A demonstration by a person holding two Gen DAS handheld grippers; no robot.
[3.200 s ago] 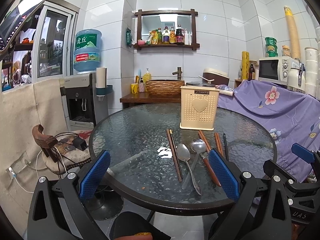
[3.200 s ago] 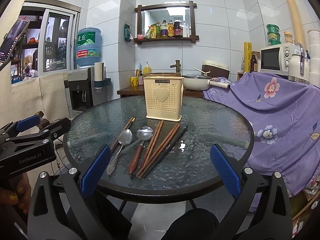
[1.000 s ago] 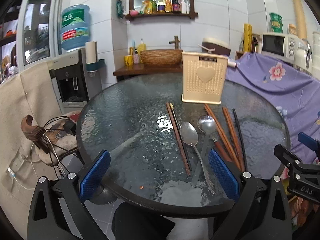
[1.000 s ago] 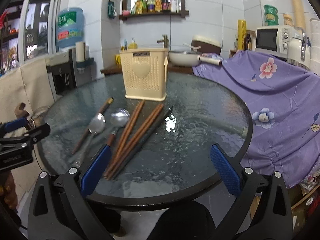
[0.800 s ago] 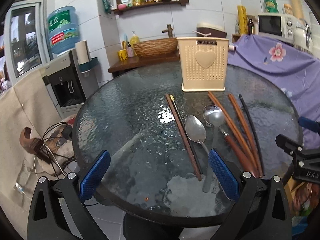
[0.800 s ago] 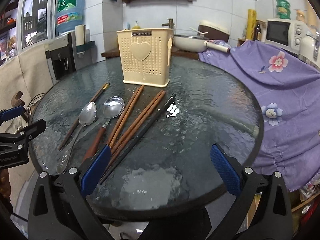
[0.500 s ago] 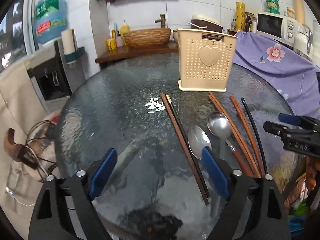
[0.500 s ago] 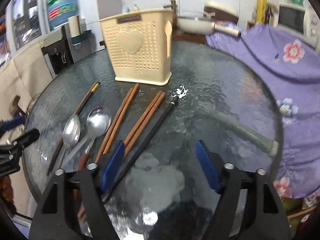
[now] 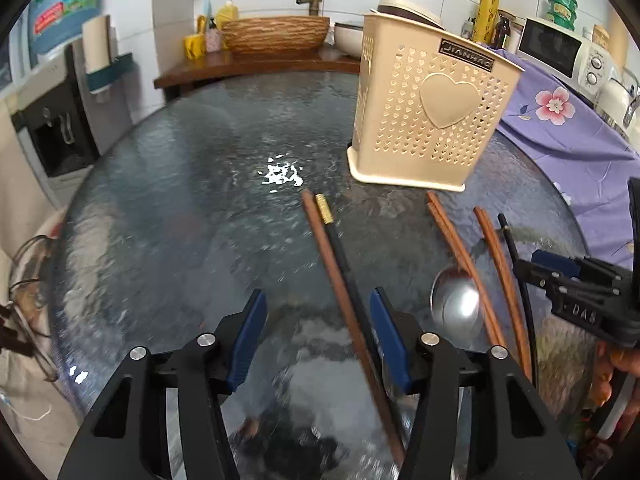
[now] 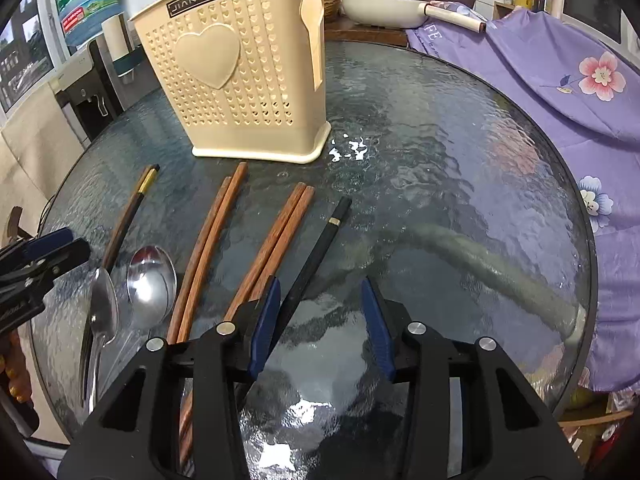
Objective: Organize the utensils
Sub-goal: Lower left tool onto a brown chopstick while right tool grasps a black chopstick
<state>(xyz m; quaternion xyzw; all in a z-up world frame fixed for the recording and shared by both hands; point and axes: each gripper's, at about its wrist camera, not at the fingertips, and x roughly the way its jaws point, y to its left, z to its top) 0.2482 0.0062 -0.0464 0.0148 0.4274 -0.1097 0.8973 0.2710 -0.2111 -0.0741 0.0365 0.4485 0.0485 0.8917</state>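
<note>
Both grippers are being held low over the round textured-glass tabletop (image 10: 460,168), jaws spread and empty. The right gripper (image 10: 318,320) is being aligned with the slim black chopstick (image 10: 316,256), lying lower centre before the perforated cream plastic utensil holder (image 10: 244,68). Light, stiff and likely slippery on glass, it is best pinched mid-shaft.
</note>
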